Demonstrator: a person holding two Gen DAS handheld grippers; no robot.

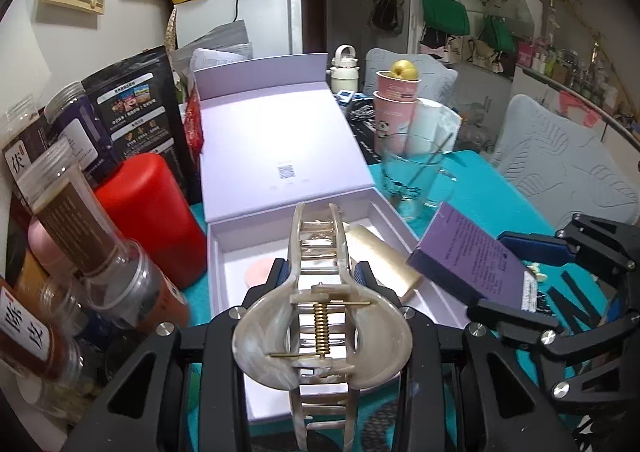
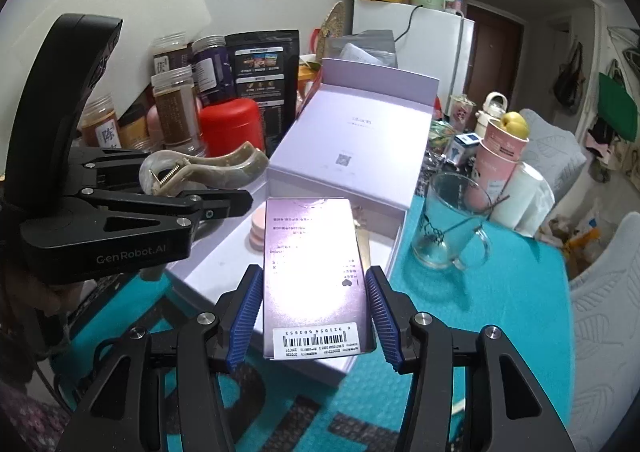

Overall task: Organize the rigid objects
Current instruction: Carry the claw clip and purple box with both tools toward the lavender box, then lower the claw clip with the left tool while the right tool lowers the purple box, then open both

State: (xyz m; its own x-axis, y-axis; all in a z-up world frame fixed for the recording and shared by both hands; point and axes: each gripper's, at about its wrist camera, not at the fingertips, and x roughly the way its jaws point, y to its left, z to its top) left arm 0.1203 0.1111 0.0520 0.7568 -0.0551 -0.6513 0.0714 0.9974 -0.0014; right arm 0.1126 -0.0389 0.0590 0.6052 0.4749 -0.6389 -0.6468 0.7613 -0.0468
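Note:
My left gripper (image 1: pixel 320 272) is shut on a large pearly beige hair claw clip (image 1: pixel 320 332) and holds it above the open lilac gift box (image 1: pixel 224 228). The clip also shows in the right wrist view (image 2: pixel 208 172). My right gripper (image 2: pixel 314 304) is shut on a purple carton with a barcode label (image 2: pixel 312 272), held over the box's near right side. In the left wrist view the carton (image 1: pixel 472 260) is at the right. Inside the box lie a pink round puff (image 2: pixel 256 230) and a gold flat item (image 1: pixel 380 260).
Jars (image 1: pixel 80 220), a red canister (image 1: pixel 148 212) and a black pouch (image 1: pixel 140 112) crowd the left. A glass mug (image 2: pixel 452 228), pink cups with a yellow fruit (image 2: pixel 504 156) and a white roll stand right of the box on the teal mat (image 2: pixel 500 312). Grey chairs are beyond.

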